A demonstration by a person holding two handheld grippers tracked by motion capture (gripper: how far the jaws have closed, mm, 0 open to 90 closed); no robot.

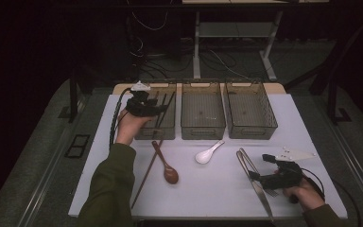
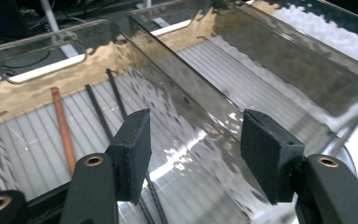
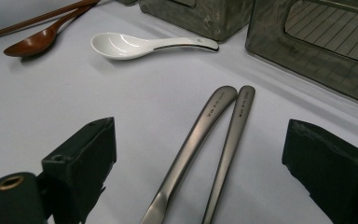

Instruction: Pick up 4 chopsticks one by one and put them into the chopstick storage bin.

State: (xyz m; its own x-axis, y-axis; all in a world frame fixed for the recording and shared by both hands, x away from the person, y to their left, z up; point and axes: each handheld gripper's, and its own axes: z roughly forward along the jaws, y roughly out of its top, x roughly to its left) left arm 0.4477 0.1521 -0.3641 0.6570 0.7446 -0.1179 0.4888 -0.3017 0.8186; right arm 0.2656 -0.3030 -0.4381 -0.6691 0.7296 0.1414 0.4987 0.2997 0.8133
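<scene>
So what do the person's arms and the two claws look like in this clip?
Both forearms wear olive-green sleeves. The left claw and right claw are black, each topped by a pale grey three-cornered plate and trailing a black cable. Up close, the left claw's jaws carry square black foam pads on arms with brass-coloured rivets.

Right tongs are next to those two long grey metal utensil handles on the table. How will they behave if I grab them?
The two long grey metal utensil handles look smooth and shiny, so probably slippery. They are thin and lie flat on the white table, so likely stiff but awkward to get under. They lie side by side, so one may skid away.
</scene>
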